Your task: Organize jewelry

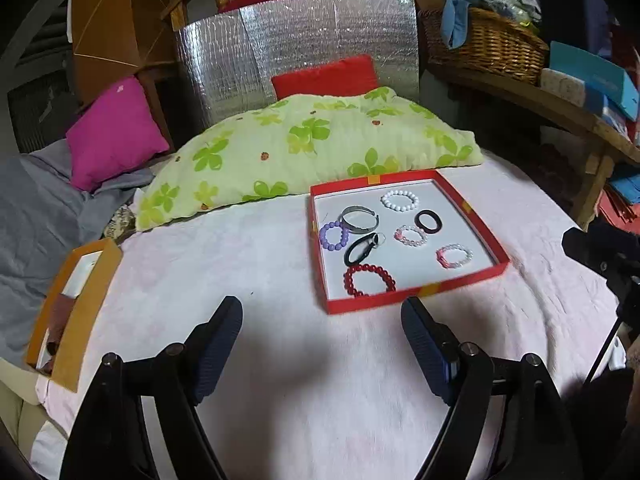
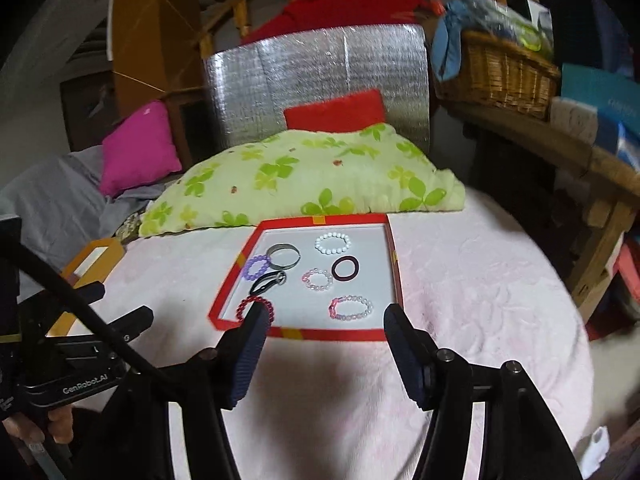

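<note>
A shallow red tray [image 1: 416, 293] [image 2: 320, 335] lies on the pale pink bedspread. Several bracelets rest inside: a white bead one [image 1: 399, 200] [image 2: 332, 243], a silver cuff [image 1: 359, 218] [image 2: 283, 256], a purple bead one [image 1: 333, 235] [image 2: 256, 267], a dark band [image 1: 428, 221] [image 2: 345, 268], a black loop [image 1: 360, 249], a red bead one [image 1: 369, 281] [image 2: 251, 307] and two pink bead ones [image 1: 455, 256] [image 2: 351, 307]. My left gripper [image 1: 322, 316] hangs open and empty, short of the tray's near rim. My right gripper [image 2: 326, 322] is open and empty over that rim.
An orange box [image 1: 72, 312] [image 2: 90, 264] sits at the left edge of the bed. A green flowered pillow [image 1: 304, 148] [image 2: 304, 176] lies behind the tray. A wicker basket [image 1: 484, 46] stands on a wooden shelf at the right. A hand [image 2: 56, 424] holds the other gripper at lower left.
</note>
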Tool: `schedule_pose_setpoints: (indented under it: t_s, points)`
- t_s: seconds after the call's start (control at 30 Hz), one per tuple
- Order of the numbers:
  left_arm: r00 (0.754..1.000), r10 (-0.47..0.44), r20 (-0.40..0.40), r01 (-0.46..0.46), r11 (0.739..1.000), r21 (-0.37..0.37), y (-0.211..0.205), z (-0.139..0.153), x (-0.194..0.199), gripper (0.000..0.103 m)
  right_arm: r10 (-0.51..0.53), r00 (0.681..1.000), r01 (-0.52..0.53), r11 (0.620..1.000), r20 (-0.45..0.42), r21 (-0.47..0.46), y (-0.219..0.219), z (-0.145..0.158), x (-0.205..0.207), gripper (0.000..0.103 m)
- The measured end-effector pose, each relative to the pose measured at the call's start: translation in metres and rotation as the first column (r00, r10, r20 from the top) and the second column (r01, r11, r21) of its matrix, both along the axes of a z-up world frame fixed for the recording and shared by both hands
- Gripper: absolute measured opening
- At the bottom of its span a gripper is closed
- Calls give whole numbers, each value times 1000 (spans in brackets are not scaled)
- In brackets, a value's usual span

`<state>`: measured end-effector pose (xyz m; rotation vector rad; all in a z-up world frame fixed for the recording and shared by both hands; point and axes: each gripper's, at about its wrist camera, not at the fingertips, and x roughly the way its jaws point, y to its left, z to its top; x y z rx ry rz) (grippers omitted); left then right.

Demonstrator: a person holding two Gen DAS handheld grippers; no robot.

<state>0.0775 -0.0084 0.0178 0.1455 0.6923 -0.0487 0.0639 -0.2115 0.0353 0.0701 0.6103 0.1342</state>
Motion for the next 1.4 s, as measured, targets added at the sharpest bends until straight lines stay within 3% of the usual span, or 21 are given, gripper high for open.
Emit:
schedule_pose_setpoints:
  t_s: [0.6,1.4]
  points:
    - [998,-6,69,7,1000,-19,6,42,-89,84,34,999,-33,999,31,-14,18,37,-69,67]
    - [998,1,61,1,999,-37,9,45,-93,84,33,999,-33,999,21,-4,22,32,-69,68]
